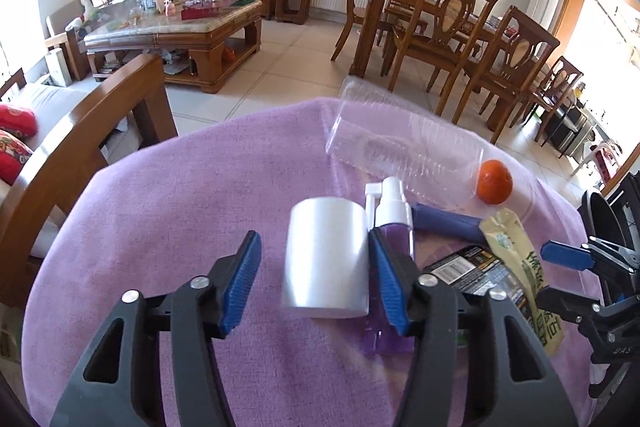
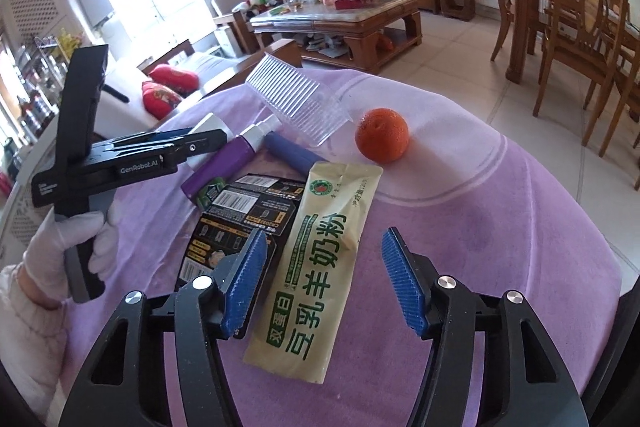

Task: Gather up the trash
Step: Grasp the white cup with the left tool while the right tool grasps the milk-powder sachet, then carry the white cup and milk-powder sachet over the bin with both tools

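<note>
A white roll [image 1: 326,259] stands on the purple tablecloth [image 1: 180,207] between the fingers of my left gripper [image 1: 314,243]. Its jaws are open, and a gap shows on the roll's left side. Beside the roll lie a purple spray bottle [image 1: 390,223] and a purple tube [image 1: 444,223]. A beige sachet [image 2: 320,263] with green print lies flat between the fingers of my right gripper [image 2: 325,239], which is open and not pressing on it. A black packaging card [image 2: 236,219] lies partly under the sachet. A clear plastic box [image 2: 296,103] is tipped up behind them.
An orange [image 2: 382,141] sits near the table's far right edge. A gloved hand [image 2: 80,243] holds the left gripper's handle. Wooden dining chairs [image 1: 460,39], a sofa arm [image 1: 100,115] and a cluttered coffee table [image 1: 176,27] stand around on the tiled floor.
</note>
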Demonstrator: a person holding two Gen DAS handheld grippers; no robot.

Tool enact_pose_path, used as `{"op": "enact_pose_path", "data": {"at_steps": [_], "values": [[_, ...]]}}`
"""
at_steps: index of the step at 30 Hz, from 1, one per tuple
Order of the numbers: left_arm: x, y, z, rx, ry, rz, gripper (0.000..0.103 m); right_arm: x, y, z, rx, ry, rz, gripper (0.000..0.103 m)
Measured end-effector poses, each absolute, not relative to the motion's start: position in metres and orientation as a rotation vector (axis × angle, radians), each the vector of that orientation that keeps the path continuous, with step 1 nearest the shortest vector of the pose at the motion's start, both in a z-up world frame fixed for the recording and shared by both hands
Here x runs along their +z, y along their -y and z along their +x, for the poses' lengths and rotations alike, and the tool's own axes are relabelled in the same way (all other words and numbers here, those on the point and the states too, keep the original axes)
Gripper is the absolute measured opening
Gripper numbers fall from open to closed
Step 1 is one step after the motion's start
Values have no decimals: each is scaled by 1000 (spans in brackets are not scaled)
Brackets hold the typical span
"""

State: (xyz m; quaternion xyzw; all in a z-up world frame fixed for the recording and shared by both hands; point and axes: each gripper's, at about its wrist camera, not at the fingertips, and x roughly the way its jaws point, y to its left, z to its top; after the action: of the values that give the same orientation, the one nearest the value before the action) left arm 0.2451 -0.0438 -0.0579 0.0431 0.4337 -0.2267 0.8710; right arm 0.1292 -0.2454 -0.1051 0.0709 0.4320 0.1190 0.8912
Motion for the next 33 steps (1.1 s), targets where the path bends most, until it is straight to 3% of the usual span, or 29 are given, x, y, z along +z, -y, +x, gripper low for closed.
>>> {"op": "enact_pose_path", "data": {"at_steps": [6, 11, 12, 19, 33], "values": [[-60, 40, 245, -462, -891, 81, 40, -114, 240, 141, 246, -927, 135, 46], [-60, 31, 245, -480, -892, 34, 40, -117, 235, 143, 239, -921, 92, 41], [-60, 30, 245, -481, -892, 31, 39, -117, 234, 144, 237, -919, 84, 36], [-50, 27, 234, -487, -873, 30, 39, -114, 236, 138, 233, -896, 84, 31], [-7, 35, 181, -548, -765, 15, 40, -66, 255, 74, 291, -762, 160, 30]]}}
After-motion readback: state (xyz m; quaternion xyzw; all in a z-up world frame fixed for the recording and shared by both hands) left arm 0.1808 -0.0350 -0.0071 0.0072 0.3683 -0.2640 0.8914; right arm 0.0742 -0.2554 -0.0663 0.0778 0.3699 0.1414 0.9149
